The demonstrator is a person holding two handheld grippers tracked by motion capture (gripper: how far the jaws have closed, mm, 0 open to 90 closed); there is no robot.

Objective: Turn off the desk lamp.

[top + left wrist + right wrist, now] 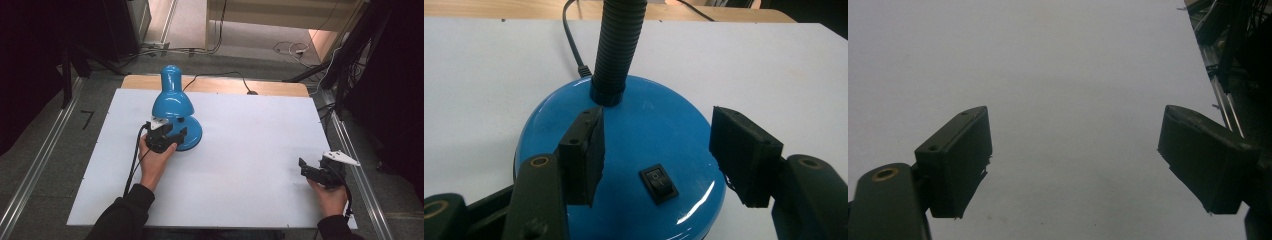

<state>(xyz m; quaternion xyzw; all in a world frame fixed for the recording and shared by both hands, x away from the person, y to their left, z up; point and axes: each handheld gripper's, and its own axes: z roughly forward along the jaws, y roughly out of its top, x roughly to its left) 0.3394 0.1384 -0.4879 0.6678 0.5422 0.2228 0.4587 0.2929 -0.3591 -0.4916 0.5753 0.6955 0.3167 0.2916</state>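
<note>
- Lamp (175, 112): blue desk lamp with a domed base (624, 165), a black ribbed neck (616, 45) and a bell shade (172, 102), standing toward the far left of the white surface (250, 165); its cord (220, 76) is running off the far edge.
- Rocker switch (659, 184): black, sitting on top of the base, lying between the jaws and untouched.
- Left hand-held gripper (659, 155): hovering just over the base, jaws standing apart on either side of the switch, nothing clamped.
- Step in hand, as judged: working the switch; the jaws are gripping nothing.
- Next move, as judged: calling for one pad tip pressing down on the raised end of the rocker.
- Right hand-held gripper (312, 169): resting near the right edge of the surface, well apart from the lamp, jaws wide and empty.
</note>
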